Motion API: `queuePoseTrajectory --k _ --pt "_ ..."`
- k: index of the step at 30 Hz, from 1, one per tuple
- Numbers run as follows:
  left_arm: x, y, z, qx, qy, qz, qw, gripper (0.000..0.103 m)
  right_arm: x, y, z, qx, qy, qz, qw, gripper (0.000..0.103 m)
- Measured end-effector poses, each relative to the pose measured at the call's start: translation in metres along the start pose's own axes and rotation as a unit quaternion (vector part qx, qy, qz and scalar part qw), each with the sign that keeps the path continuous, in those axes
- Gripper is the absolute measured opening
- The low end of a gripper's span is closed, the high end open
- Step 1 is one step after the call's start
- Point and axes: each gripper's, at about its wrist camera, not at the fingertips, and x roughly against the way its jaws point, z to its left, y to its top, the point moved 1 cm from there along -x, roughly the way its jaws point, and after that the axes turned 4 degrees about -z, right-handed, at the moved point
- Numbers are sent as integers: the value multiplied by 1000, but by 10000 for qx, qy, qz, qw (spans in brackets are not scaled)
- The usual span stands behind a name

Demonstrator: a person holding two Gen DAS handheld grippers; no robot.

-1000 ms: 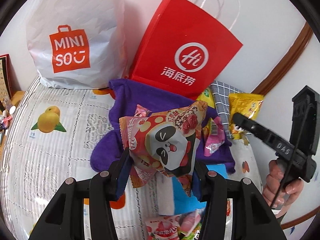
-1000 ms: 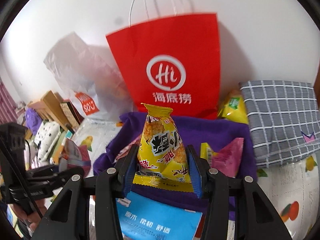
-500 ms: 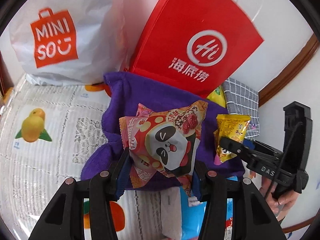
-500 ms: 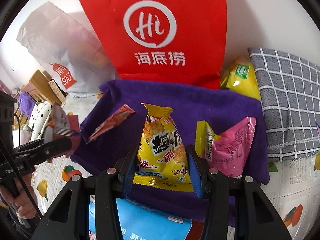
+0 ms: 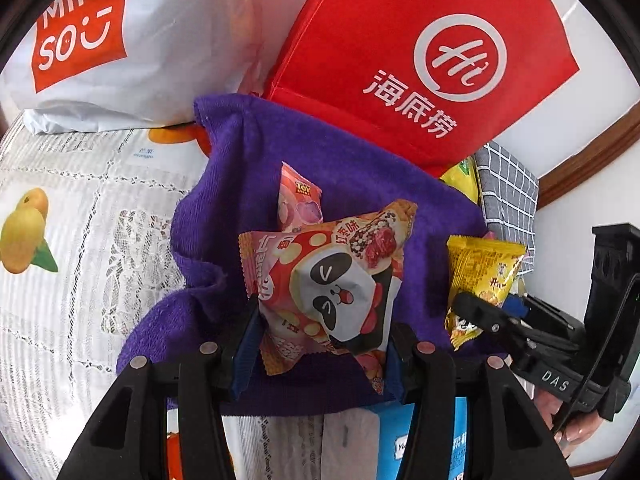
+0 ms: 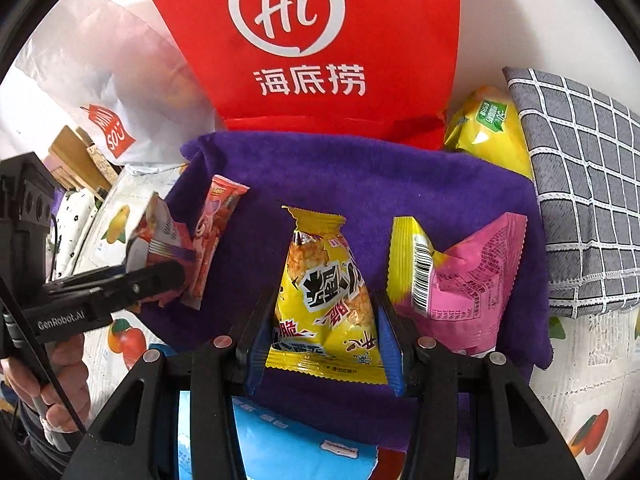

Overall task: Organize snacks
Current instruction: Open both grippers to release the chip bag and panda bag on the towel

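Observation:
My left gripper [image 5: 320, 344] is shut on a pink panda snack packet [image 5: 332, 284] and holds it over the purple towel [image 5: 352, 176]. A pink Toy Story packet [image 5: 298, 200] lies on the towel just beyond it. My right gripper [image 6: 324, 340] is shut on a yellow snack packet [image 6: 324, 292], also over the purple towel [image 6: 360, 176]. The yellow packet also shows in the left wrist view [image 5: 480, 272], and the panda packet in the right wrist view [image 6: 160, 236]. A pink-and-yellow packet [image 6: 460, 284] lies on the towel to the right.
A red paper bag [image 6: 312, 48] and a white Miniso bag [image 5: 132, 36] stand against the wall behind the towel. A grey checked cloth [image 6: 584, 184] and a yellow bag [image 6: 488, 128] lie at the right. A blue packet [image 6: 288, 440] lies near the front.
Both grippers have moved forward and down toward the purple towel with their packets still held. The bags and towel now look larger and closer.

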Motion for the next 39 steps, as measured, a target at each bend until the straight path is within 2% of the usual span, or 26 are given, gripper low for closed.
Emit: queuePoseTrajectory --k 9,12,15,19,22,33,39 --pt "-13 -2 -14 -267 154 253 9992 52 -8 -1 3 69 10 134 9999 48" --pt "-14 -1 -20 -326 182 287 9989 55 -6 1 6 101 53 106 9999 58" --pt "-16 0 -31 -453 222 254 9984 63 6 1 8 165 84 -43 9998 66" --pt "-10 -1 -41 -628 318 120 9974 70 27 4 8 262 32 -343 9991 69" --pt "-3 -2 -45 -695 380 48 9968 70 41 6 4 205 58 -524 9984 69" --pt "43 -21 -28 -514 156 -151 9984 70 83 2 1 53 22 -1070 9942 69" --pt "64 -38 -21 -434 127 -247 9987 70 103 -23 0 -55 27 -1238 9923 69"
